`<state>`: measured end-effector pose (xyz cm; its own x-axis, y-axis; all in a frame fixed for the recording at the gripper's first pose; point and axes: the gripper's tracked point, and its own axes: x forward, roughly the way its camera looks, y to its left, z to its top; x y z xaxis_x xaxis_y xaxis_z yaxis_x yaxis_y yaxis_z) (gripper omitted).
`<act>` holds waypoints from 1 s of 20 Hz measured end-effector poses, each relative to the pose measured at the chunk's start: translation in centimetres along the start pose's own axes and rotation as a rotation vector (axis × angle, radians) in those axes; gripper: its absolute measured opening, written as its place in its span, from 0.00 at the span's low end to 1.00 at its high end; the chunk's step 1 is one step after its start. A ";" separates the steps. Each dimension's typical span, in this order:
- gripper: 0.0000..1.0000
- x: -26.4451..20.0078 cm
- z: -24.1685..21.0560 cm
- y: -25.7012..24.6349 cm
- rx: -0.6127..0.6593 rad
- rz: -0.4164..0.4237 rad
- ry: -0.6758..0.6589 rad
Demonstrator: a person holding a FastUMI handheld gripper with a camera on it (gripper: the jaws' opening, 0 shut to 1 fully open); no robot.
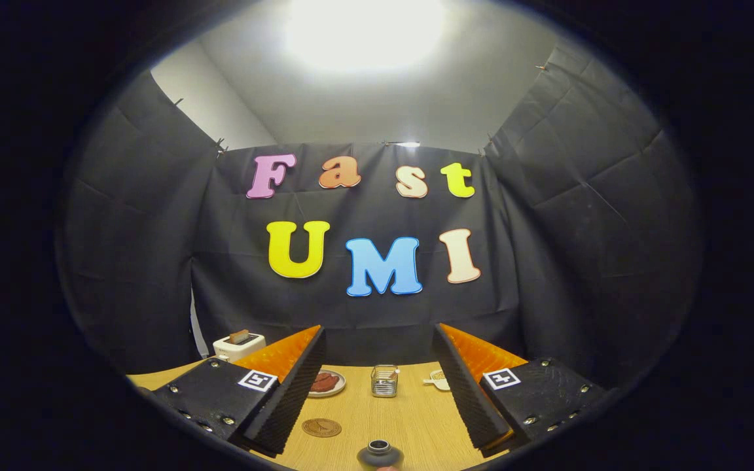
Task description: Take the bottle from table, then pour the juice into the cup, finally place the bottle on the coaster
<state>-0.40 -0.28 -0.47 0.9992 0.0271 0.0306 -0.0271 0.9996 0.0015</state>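
Tongs [377, 386] level, spread wide — bottle [379, 454] low between fingers, untouched; glass cup [384, 381] beyond.

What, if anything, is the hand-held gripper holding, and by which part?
Nothing. The hand-held gripper is open, fingers spread apart; the bottle stands between them, untouched.
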 end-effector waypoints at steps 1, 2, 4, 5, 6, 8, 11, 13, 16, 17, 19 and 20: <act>0.99 0.0 -0.3 0.0 0.001 0.005 0.001; 0.99 -0.1 -0.7 -0.1 -0.002 0.011 0.002; 0.99 -0.3 -1.5 -0.3 -0.008 0.015 -0.004; 0.99 -0.4 -2.0 -0.4 -0.012 0.017 -0.007; 0.99 -0.5 -2.6 -0.4 -0.010 0.021 -0.001; 0.98 -0.6 -4.1 -0.3 0.004 0.032 0.016; 0.99 -0.7 -5.6 -0.4 0.013 0.048 0.033; 0.99 -0.8 -6.7 -0.6 0.018 0.056 0.044; 0.99 -0.9 -8.7 -0.8 0.031 0.056 0.072; 0.99 -1.0 -9.7 -0.8 0.026 0.055 0.087; 0.99 -1.2 -11.6 -0.3 0.018 0.067 0.124; 0.99 -1.3 -12.5 -0.1 0.018 0.077 0.142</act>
<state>-1.34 -0.38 -12.96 0.9884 0.1047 -0.1100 -0.1028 0.9944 0.0228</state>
